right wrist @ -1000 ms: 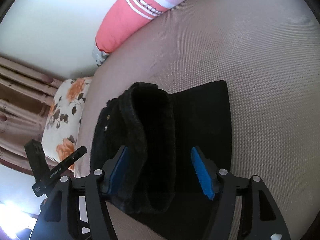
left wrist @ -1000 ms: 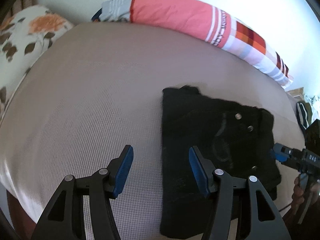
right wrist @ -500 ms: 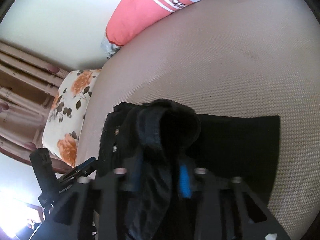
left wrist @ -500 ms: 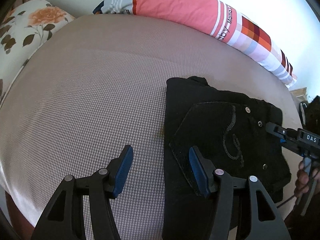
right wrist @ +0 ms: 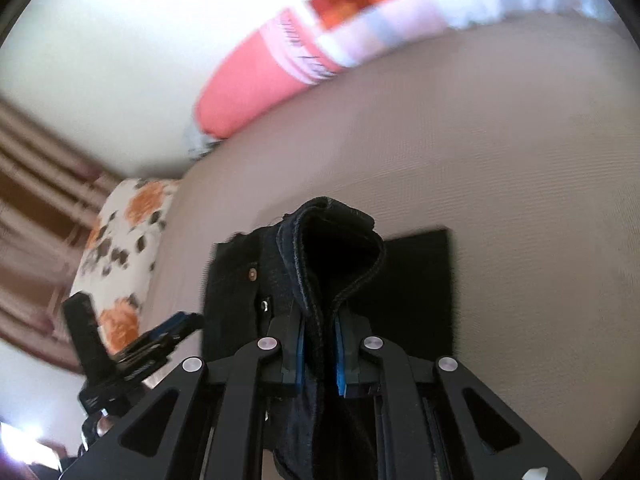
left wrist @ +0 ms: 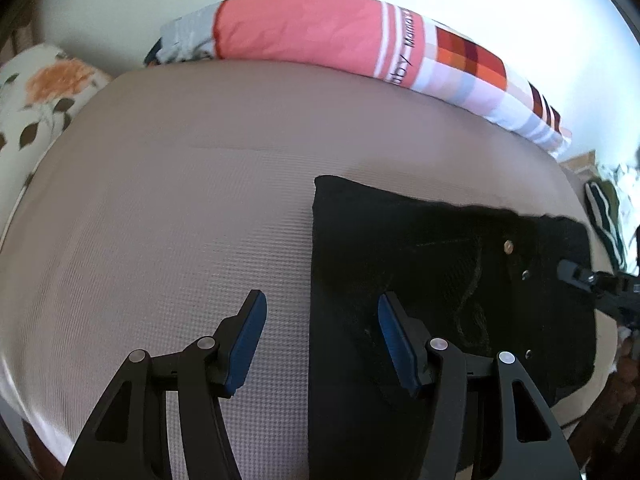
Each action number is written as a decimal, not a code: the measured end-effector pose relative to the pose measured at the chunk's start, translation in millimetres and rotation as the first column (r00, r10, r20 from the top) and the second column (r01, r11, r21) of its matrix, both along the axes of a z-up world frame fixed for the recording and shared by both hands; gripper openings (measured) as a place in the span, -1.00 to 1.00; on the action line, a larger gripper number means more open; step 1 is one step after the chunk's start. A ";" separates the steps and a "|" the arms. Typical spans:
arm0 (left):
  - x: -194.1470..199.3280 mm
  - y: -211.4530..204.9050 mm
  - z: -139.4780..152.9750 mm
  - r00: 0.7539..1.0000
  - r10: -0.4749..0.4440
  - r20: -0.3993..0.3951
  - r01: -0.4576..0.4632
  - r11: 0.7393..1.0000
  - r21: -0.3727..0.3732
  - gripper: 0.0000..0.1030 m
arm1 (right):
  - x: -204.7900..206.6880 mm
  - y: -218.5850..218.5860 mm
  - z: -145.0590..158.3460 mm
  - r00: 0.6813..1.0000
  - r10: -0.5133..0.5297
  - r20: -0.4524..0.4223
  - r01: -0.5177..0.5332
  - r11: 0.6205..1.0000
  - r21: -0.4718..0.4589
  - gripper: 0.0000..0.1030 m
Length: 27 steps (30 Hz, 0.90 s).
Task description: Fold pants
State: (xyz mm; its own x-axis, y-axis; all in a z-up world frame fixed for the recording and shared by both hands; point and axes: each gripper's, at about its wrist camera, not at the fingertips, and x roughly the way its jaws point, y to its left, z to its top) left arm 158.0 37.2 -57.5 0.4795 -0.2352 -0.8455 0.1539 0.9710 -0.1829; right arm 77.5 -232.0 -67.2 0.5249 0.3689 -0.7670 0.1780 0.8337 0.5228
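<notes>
The black pants (left wrist: pixel 452 272) lie folded on the beige bed, back pocket and rivets facing up. My left gripper (left wrist: pixel 320 332) is open and empty, hovering over the pants' left edge, its right finger above the cloth. My right gripper (right wrist: pixel 319 344) is shut on a bunched edge of the pants (right wrist: pixel 328 248) and lifts it off the bed. The right gripper also shows at the right edge of the left wrist view (left wrist: pixel 592 280).
A long pink and striped bolster (left wrist: pixel 340 36) lies along the far edge of the bed by the white wall. A floral pillow (left wrist: pixel 44 88) sits at the left. Bare beige bed surface (left wrist: pixel 168 208) spreads left of the pants. Clutter shows past the bed's right edge.
My right gripper closed on the pants' edge and raised it. The pants spread flatter in the left wrist view. My left gripper stayed open and drew slightly nearer.
</notes>
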 end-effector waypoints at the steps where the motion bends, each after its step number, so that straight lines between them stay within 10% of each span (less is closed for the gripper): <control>1: 1.3 -3.9 -2.5 1.000 -0.012 -0.002 0.012 1.000 0.006 0.15 | 0.1 -3.6 -8.5 1.000 -0.011 -0.017 0.011 1.000 -0.013 -0.79; 10: 9.0 -12.0 -31.2 0.999 -0.034 -0.042 0.036 0.998 0.047 0.25 | 1.2 1.0 -19.2 0.998 -0.018 -0.058 0.012 0.994 -0.106 -0.47; 27: -37.0 -19.5 -25.9 0.996 -0.080 -0.045 0.085 0.991 0.103 0.25 | -68.4 13.5 8.8 0.996 0.022 -0.081 -0.035 0.986 -0.163 -0.47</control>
State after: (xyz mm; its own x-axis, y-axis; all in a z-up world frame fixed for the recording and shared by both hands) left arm 121.0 17.7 -83.4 0.4270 -0.1818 -0.8858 0.2287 0.9694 -0.0887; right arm 9.0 -218.5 -58.3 0.4516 0.2485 -0.8569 0.1883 0.9122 0.3638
